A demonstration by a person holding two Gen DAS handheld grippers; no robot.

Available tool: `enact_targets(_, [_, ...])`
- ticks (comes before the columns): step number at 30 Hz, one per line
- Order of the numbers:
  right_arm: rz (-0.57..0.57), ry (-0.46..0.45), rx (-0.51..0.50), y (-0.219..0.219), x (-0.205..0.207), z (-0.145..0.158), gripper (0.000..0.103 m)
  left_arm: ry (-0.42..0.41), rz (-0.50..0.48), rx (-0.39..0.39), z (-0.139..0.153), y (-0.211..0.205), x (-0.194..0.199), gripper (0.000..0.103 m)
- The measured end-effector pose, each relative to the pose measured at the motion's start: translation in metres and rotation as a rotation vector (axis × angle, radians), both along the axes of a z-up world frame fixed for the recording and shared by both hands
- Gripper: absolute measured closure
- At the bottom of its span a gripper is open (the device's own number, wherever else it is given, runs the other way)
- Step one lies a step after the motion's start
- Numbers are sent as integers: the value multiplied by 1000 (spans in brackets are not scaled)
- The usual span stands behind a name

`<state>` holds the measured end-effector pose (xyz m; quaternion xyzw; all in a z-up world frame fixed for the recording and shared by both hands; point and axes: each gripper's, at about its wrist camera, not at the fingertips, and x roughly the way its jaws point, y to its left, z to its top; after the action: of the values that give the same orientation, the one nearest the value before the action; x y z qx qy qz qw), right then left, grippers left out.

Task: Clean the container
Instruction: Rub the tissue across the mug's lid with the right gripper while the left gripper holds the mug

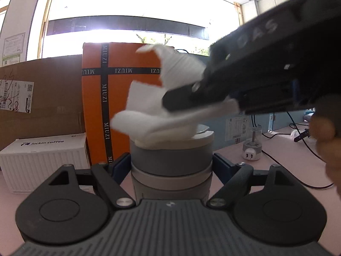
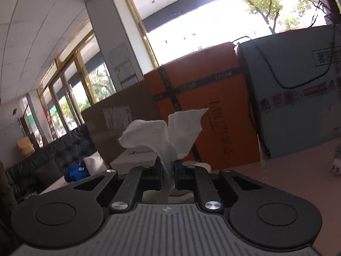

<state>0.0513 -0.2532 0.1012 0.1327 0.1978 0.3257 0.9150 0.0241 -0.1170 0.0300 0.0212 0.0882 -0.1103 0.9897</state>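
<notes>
Grey and cylindrical, the container stands upright on the pink table directly in front of our left gripper, whose jaws sit against its two sides and grip it around its upper body. Its body shows stacked bands of darker and lighter grey, topped by a pale rim; what lies inside we cannot tell, since a white cloth drapes over the mouth and hides most of it. The cloth is crumpled and folded, one corner rising above the rim while its lower folds rest on the container's top. Our right gripper has its jaws nearly together, pinching that cloth between its pads so the fabric fans out upward past the fingertips. In the left wrist view this right gripper comes in from the upper right, black and blurred, above the container. Behind the container stands an orange box crossed with black printed tape, beside it a brown cardboard box with shipping labels, and in front of that a white coffee carton. To the right on the table are a small white plug device and dark cables, with a pale blue box behind.
</notes>
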Motion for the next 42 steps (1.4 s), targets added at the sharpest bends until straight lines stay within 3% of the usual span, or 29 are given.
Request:
enact_targets(13, [-97,-117,-241,1,8,-4,92,-4,-2,1,-1,-1,-1,23])
enact_targets(21, [-110,-242,-427,11,-14,-11,92,-5,-4,4,-2,-1,-1,23])
enact_targets(31, [-20,-275,-436,33,-22,-10,92,-11,-6,9,-1,0,-4,23])
enact_targets(42, [-110,-235,-422,16,-5,-10,92,-20,-19,-5,-3,7,-4,23])
